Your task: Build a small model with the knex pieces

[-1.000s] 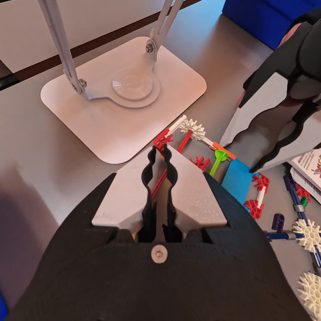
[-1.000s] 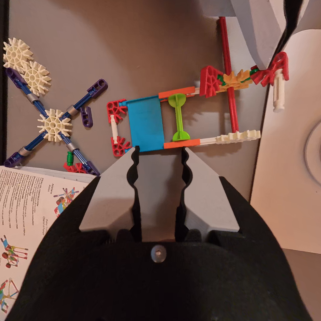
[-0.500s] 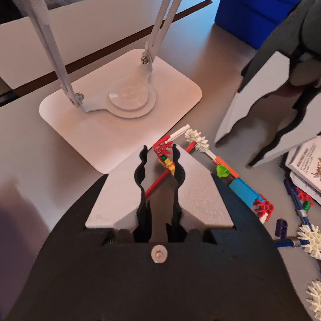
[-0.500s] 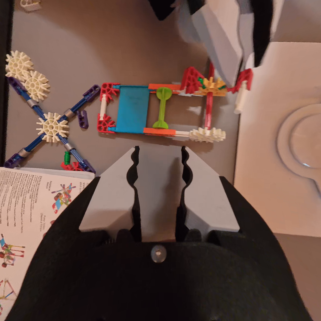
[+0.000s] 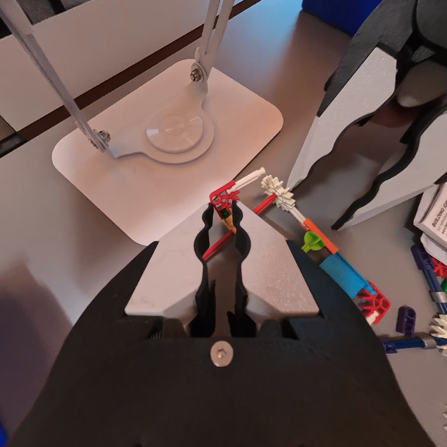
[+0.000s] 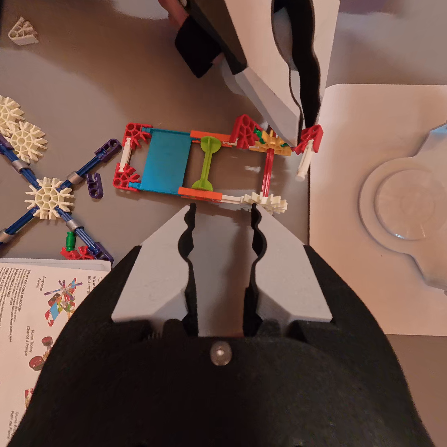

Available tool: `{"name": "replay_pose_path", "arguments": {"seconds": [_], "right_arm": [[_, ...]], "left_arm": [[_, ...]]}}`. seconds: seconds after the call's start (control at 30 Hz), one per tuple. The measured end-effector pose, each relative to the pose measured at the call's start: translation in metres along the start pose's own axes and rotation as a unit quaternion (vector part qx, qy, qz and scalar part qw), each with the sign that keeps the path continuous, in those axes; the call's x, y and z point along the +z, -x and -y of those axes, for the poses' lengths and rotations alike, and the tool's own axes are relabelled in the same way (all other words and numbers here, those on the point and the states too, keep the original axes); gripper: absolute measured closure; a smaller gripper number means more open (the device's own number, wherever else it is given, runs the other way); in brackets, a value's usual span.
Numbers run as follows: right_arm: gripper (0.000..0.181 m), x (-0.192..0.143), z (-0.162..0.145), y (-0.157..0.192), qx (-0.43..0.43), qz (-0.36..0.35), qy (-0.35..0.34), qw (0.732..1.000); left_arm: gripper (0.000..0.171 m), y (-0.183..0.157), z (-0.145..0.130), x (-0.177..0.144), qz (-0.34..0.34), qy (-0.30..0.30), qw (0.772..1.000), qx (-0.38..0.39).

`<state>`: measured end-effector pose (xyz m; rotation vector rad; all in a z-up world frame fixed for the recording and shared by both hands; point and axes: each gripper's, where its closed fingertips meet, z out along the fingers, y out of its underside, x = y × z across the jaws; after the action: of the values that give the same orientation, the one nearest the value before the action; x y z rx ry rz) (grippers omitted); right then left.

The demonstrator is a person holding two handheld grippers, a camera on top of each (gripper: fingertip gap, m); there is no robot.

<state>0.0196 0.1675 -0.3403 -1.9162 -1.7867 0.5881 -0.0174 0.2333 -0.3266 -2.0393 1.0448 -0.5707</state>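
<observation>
A rod-and-connector frame [image 6: 205, 167] lies flat on the table [image 6: 121, 79], its long sides running left to right in the right wrist view. Its right end touches the edge of a flat lamp base [image 6: 377, 135], which sits further right on the same table. Left of the frame lies a crossed rod assembly [image 6: 48, 197], with two loose toothed wheels [image 6: 20, 135] behind it toward the left edge. A booklet [image 6: 48, 314] lies at the near left, its far edge overlapping the crossed assembly's near end. A small loose connector [image 6: 23, 31] sits at the far left corner.
</observation>
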Motion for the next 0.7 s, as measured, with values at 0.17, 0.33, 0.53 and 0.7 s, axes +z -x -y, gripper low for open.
{"name": "replay_pose_path", "arguments": {"seconds": [0.17,0.33,0.53,0.7], "right_arm": [[0.135,0.002,0.002,0.002,-0.006,-0.001,0.001,1.0],[0.134,0.002,0.002,0.004,-0.01,-0.001,0.005,1.0],[0.133,-0.003,0.003,0.002,-0.011,-0.007,0.001,1.0],[0.132,-0.016,0.003,-0.007,-0.008,-0.025,-0.004,1.0]], "left_arm": [[0.159,0.003,0.0,0.001,0.043,0.015,0.999,0.019],[0.159,0.004,0.003,0.003,0.086,0.025,0.995,0.049],[0.152,0.008,0.011,-0.004,0.074,-0.004,0.996,0.041],[0.144,0.011,0.015,-0.01,0.069,-0.02,0.997,0.028]]}}
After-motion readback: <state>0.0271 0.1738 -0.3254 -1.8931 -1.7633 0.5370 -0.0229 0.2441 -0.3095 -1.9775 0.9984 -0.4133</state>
